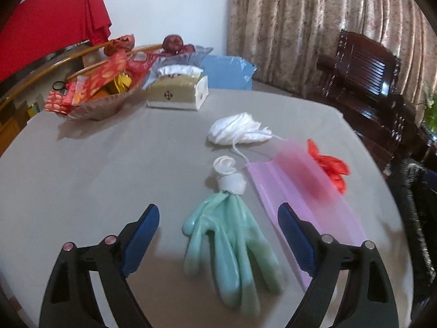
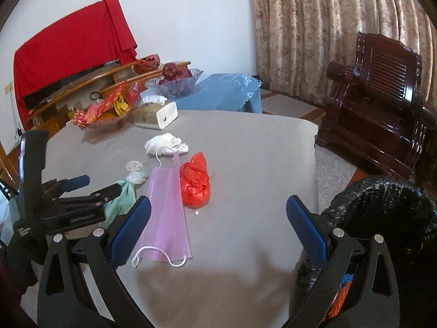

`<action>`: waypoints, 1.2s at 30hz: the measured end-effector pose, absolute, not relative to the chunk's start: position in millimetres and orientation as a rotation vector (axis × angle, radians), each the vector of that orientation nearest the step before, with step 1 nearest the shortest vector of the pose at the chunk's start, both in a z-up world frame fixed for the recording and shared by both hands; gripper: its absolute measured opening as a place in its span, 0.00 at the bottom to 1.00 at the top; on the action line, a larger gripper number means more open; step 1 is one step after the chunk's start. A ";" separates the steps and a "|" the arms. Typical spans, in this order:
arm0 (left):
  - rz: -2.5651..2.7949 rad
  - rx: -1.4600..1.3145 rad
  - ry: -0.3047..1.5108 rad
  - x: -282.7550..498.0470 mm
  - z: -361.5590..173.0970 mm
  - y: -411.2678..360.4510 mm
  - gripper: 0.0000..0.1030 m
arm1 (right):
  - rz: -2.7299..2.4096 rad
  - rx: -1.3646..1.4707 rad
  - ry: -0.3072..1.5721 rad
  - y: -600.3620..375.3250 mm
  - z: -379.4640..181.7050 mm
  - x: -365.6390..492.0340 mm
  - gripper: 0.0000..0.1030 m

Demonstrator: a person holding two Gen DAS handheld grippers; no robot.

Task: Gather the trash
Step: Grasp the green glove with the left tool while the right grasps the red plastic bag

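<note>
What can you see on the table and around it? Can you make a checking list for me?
Surface: grey tablecloth, mostly bare at the near edge.
Job's things: green glove, pink mask, red plastic bag, white crumpled wad, small white scraps; all lie loose on the cloth.
Clutter: snack basket, tissue box, glass fruit bowl.
Grippers: left tool open, astride the glove, not touching; right tool open, empty.
Cables: nothing seen.
Surroundings: black-lined bin beside the table, dark wooden chair, curtain, red cloth.
</note>
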State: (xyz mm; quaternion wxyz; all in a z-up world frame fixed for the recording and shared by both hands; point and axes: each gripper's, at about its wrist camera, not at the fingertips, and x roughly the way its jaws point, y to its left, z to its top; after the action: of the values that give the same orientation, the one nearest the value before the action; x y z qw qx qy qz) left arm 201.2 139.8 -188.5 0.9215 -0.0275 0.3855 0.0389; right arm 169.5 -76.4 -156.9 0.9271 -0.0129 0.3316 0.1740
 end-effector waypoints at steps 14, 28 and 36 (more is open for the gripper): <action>0.066 -0.072 0.913 248.3 -224.7 147.3 0.71 | 0.370 -0.029 0.745 -52.7 -188.9 215.0 0.90; 0.033 -0.087 0.889 252.8 -221.4 148.2 0.28 | 0.390 -0.046 0.848 -27.9 -213.8 265.1 0.67; 0.029 -0.081 0.892 254.4 -222.1 144.9 0.33 | 0.487 -0.018 0.909 -9.9 -227.1 272.5 0.46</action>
State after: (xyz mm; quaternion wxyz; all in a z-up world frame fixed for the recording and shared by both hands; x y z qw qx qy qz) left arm 254.4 144.9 -222.1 0.9013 -0.0391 0.4312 0.0141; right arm 272.5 -9.9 -227.1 0.8699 -0.0087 0.4347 0.2329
